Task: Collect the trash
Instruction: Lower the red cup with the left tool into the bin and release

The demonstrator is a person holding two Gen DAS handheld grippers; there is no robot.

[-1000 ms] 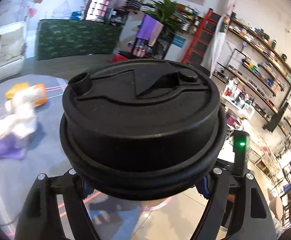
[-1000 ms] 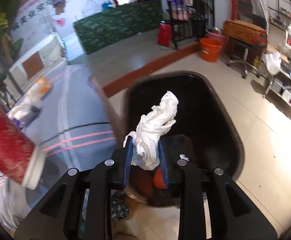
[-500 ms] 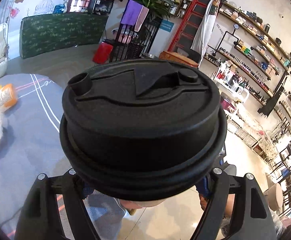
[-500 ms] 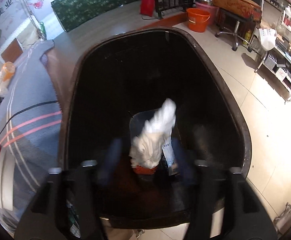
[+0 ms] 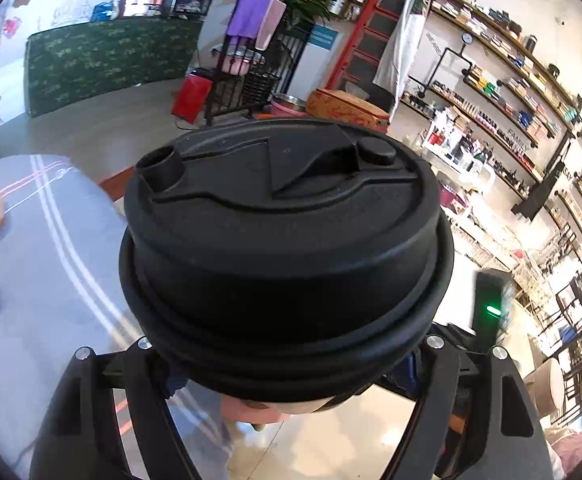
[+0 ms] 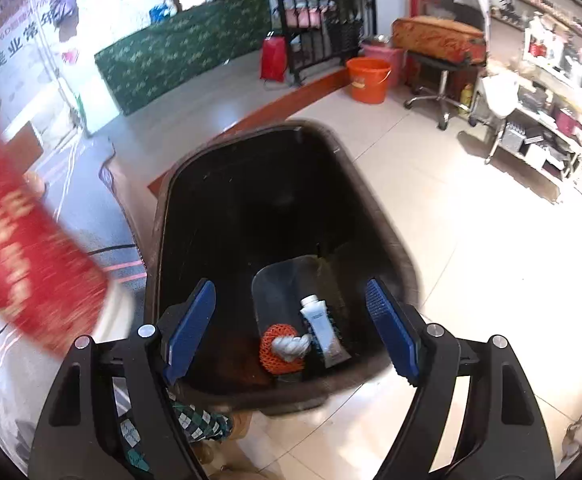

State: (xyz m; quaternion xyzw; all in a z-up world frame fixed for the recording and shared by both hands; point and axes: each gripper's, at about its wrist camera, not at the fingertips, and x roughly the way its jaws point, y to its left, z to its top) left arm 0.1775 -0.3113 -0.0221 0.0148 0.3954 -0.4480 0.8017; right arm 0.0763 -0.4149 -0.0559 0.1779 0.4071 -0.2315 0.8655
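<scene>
risk sits with the left tool point(image 5: 287, 364), clamped on a lidded cup point(image 5: 285, 256) beside the bin point(image 6: 403, 264): dropped early, it hits floor; right tool point(image 6: 291, 332) gapes empty.

Each gripper point(image 6: 291, 328) is black, silver-screwed, with ribbed blue pads point(image 6: 190, 326).
</scene>
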